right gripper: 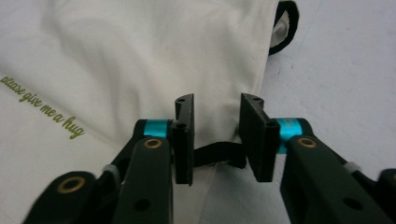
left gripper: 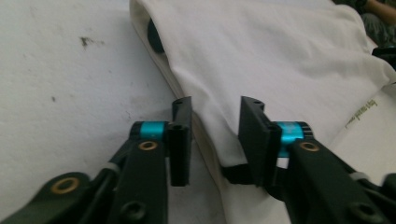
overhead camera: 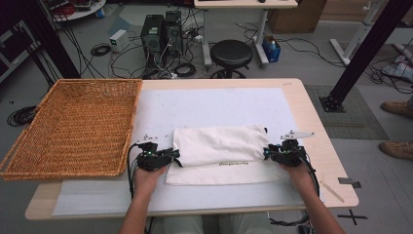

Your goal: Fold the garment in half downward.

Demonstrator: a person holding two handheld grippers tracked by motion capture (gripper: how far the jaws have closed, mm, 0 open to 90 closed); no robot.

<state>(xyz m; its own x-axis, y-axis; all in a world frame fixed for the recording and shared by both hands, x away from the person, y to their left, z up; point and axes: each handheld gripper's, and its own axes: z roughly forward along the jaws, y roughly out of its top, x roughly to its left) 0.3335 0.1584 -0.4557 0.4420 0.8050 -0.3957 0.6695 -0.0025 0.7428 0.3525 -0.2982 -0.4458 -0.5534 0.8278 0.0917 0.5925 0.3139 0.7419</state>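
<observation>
A cream cloth bag (overhead camera: 219,151) lies folded flat on the white mat (overhead camera: 209,102), with green writing (right gripper: 42,107) along its near part. My left gripper (overhead camera: 174,157) lies at the bag's left edge. In the left gripper view its jaws (left gripper: 215,135) stand apart around the folded edge of the cloth (left gripper: 261,56) without pressing it. My right gripper (overhead camera: 267,152) lies at the bag's right edge. Its jaws (right gripper: 216,135) are apart with the cloth (right gripper: 140,56) edge and a black strap (right gripper: 217,156) between them.
A large wicker basket (overhead camera: 78,126) sits on the table's left part, overhanging its edge. The wooden table (overhead camera: 311,112) ends just right of my right hand. Behind the table stand a black stool (overhead camera: 231,53) and computer towers (overhead camera: 160,34) among cables.
</observation>
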